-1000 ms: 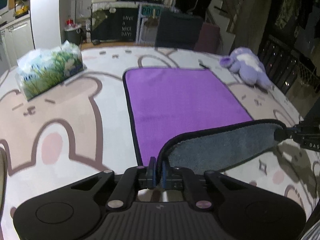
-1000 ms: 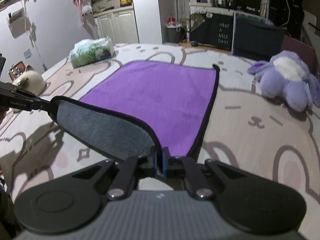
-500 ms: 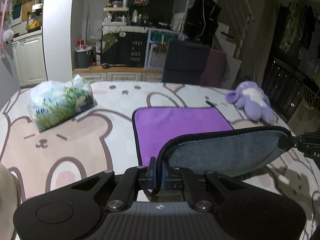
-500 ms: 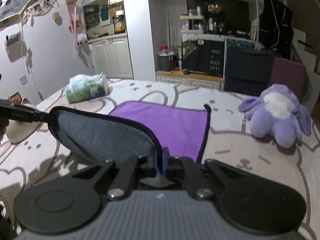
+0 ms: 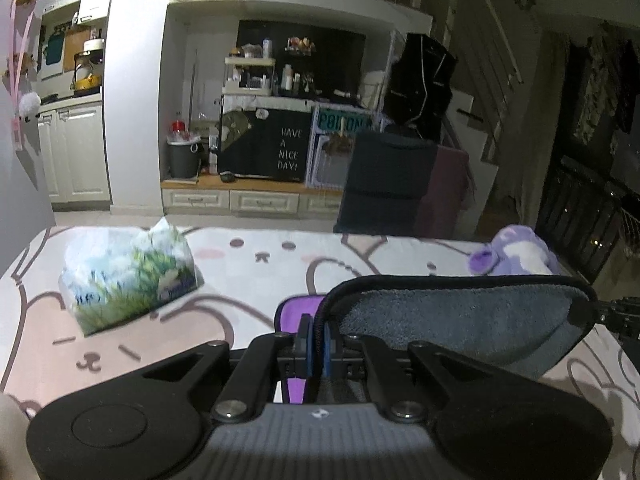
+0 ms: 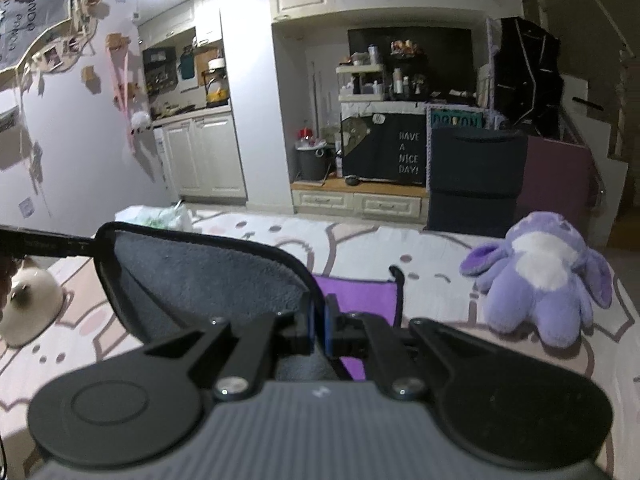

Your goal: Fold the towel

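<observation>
While both grippers (image 5: 316, 340) (image 6: 319, 326) pinch towel (image 5: 460, 316) corners: raised grey underside screening tabletop, plush (image 6: 540, 276) beside.

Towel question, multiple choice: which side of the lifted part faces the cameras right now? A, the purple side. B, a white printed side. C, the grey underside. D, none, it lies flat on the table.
C: both tongs, left and right, are shut on the towel, and the raised span between them shows grey pile, with purple visible only on the part lower down.
</observation>
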A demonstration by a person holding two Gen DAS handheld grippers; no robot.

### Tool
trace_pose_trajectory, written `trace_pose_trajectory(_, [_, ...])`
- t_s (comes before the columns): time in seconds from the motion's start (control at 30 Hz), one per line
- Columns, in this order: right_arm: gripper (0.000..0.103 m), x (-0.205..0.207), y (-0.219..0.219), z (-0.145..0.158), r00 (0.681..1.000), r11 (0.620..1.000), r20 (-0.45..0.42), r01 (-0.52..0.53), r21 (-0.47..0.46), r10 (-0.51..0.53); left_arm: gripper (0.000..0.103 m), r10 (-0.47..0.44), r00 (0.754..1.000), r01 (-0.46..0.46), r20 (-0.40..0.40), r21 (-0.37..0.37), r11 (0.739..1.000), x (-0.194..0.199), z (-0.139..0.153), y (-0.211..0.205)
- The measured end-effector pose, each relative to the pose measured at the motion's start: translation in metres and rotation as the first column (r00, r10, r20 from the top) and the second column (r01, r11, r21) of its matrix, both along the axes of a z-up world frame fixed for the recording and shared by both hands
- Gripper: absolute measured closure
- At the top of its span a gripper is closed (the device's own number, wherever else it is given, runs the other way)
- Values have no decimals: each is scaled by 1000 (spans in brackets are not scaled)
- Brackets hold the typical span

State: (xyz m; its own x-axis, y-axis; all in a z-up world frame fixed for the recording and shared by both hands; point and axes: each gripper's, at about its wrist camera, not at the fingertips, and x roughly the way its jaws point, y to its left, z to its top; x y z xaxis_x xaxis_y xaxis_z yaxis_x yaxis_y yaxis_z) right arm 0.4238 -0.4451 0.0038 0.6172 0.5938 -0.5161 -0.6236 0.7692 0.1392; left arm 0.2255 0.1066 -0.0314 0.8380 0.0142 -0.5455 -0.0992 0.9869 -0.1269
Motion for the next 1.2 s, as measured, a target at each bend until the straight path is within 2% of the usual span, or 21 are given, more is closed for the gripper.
trace_pose_trajectory(0.2, [97,22,7,-2,999,999,16,44,9,-44,98,20,999,-20,27,21,1000,24,2,-2])
trace_pose_trajectory(0.47, [97,53,24,-10,996,996,30,85,1,-85,98,69,997,-69,24,28,997,61,-5,2])
trace_pose_trajectory(0.87, [97,87,43,-41,992,990,-2,126,-63,-126,98,121,992,-118,-37,70,991,112,-35,0])
trace_pose_trajectory(1.2, [97,107,76,-69,991,983,-51,112,-143,-120,98,136,982,-118,-135,134,984,141,-71,-2])
